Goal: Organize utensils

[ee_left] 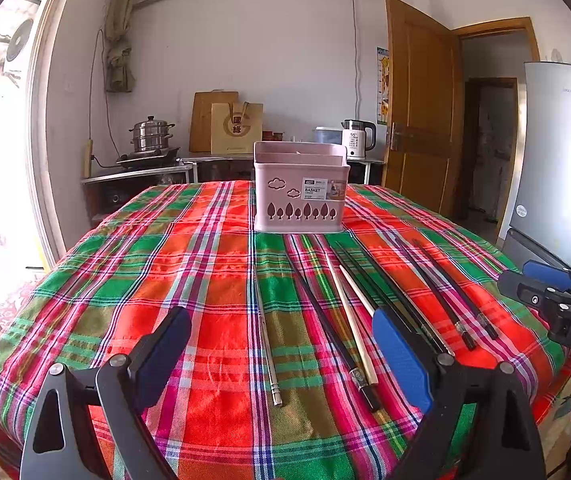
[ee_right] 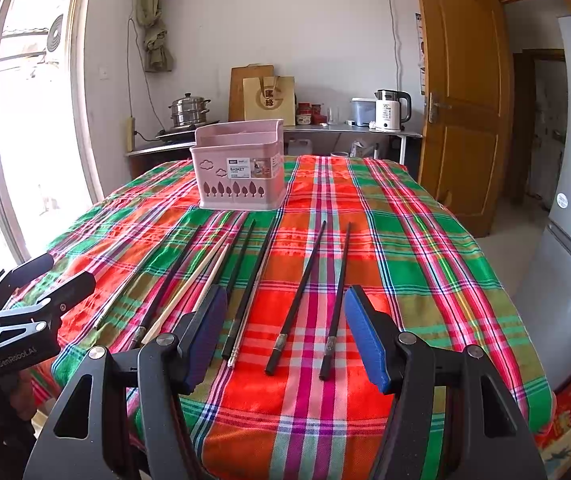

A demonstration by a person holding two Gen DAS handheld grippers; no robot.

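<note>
Right now, nothing is being held, and the sorting looks not yet begun.
Left jaws: the left gripper (ee_left: 281, 364) is hovering low over the near edge of the worktop (ee_left: 117, 280), standing wide apart and empty.
Right jaws: the right gripper (ee_right: 285, 332) is likewise hovering with a wide gap, gripping nothing.
Chopsticks: all are lying loose on the plaid cloth, none in the basket as far as the views are showing.
Between the left jaws: a silver chopstick (ee_left: 267, 344) is lying just inside the gap, with a black chopstick (ee_left: 325, 328) and a pale wooden pair (ee_left: 351, 320) further toward the right pad.
Between the right jaws: two black chopsticks (ee_right: 305, 288) (ee_right: 336, 304) are sitting inside the gap, thick ends toward the camera.
Long axis: every stick is pointing away from the jaws toward the basket, so the jaws are closing across the shafts, which I judge suits a pinch.
Nearer hand: each has sticks straight ahead; the right looks best lined up with its black pair.
Basket: the pink basket (ee_left: 299, 192) is standing upright well ahead of both jaws, ahead-left of the right ones.
Writing: the basket label is reading "BASKET"; the right gripper body is showing "DAS", the left "GenRobot.AI"; the kettle (ee_left: 359, 138) is showing "55°".
</note>
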